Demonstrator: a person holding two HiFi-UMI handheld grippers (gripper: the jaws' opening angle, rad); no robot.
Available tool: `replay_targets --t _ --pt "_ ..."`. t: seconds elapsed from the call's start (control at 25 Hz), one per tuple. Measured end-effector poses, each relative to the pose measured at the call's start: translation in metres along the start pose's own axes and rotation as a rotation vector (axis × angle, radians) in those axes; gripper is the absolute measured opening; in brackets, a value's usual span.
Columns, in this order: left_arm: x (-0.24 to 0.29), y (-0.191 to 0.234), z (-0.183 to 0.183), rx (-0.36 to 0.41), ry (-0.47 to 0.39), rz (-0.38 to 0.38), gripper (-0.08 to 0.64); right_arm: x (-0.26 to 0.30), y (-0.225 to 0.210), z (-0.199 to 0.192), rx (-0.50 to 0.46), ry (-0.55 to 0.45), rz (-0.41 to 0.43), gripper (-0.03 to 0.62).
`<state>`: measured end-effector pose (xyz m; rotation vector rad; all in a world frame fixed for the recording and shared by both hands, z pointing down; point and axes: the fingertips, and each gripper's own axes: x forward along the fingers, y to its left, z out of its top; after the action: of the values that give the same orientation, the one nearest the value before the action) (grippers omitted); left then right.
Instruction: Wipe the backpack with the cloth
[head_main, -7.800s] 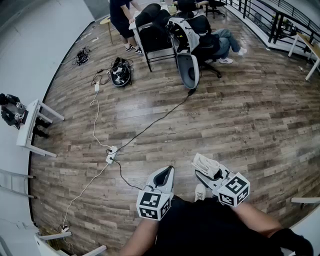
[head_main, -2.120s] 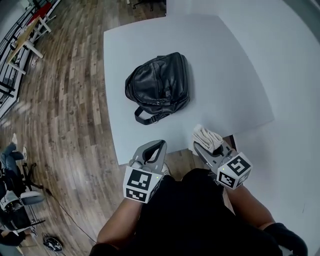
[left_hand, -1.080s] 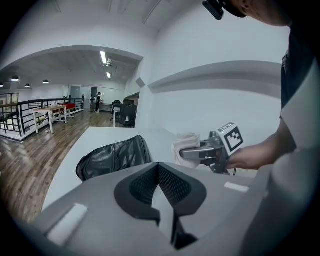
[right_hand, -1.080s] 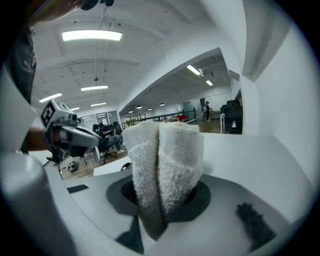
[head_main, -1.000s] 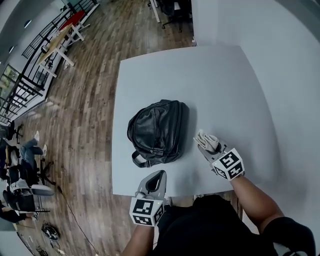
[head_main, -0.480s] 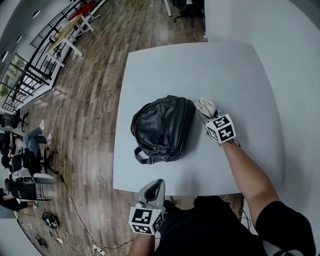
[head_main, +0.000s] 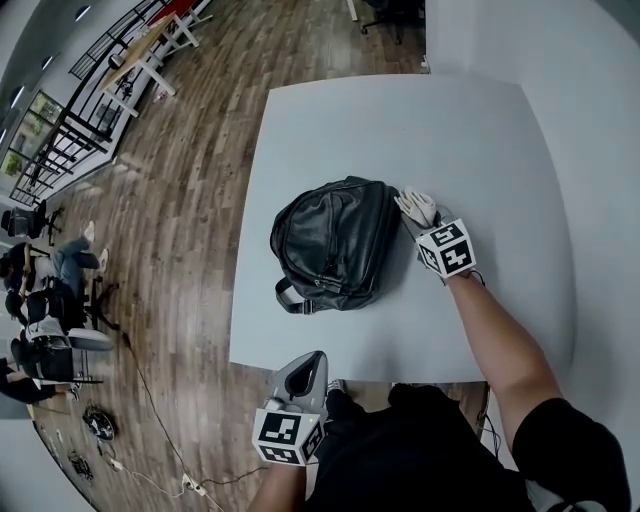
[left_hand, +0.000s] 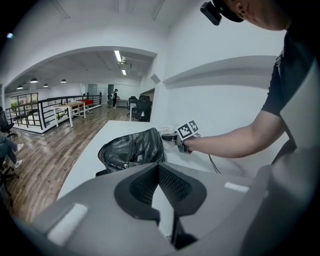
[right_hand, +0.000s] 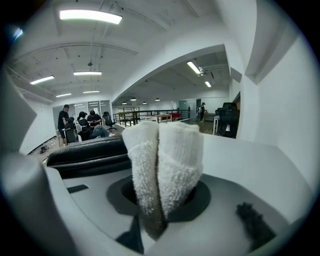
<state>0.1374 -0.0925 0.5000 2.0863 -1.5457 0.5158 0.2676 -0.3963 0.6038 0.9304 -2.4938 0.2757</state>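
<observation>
Job so far: I think the wiping has not started, or is only just starting. The cloth (head_main: 412, 205) is right at the bag (head_main: 335, 245), but no part of the bag looks wiped.
Left to do: I think all of it. The cloth has to rub over the top and sides of the bag.
Left gripper (head_main: 311, 363): it is low down at 6 o'clock from the bag, off the near edge of the table (head_main: 400, 120) and well apart from the bag. Its jaws are pressed together with nothing in them. It points at the bag from far off.
Bag: black and shiny. It lies flat near the middle of the table. Its strap end points to 7 o'clock.
Cloth: white and fluffy, folded in a thick wad. It sits at 2 o'clock from the bag, just beside the bag's right edge. I cannot tell if it touches the bag.
Right gripper (head_main: 421, 215): its jaws pinch the cloth tight. The wad sticks out past the tips. It is at 3 o'clock from the bag, over the table.
</observation>
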Motion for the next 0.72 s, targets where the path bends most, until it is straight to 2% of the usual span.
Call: replay_targets --t 0.48,0.72 --pt "-0.007 -0.005 -0.006 0.037 -0.005 -0.065 0.006 -0.023 0.050 -0.016 -0.007 -0.004 0.030 0.090" --pt "-0.019 0.005 -0.006 0.060 -0.007 -0.092 0.006 -0.033 0.063 -0.020 0.005 0.005 0.006 0.090"
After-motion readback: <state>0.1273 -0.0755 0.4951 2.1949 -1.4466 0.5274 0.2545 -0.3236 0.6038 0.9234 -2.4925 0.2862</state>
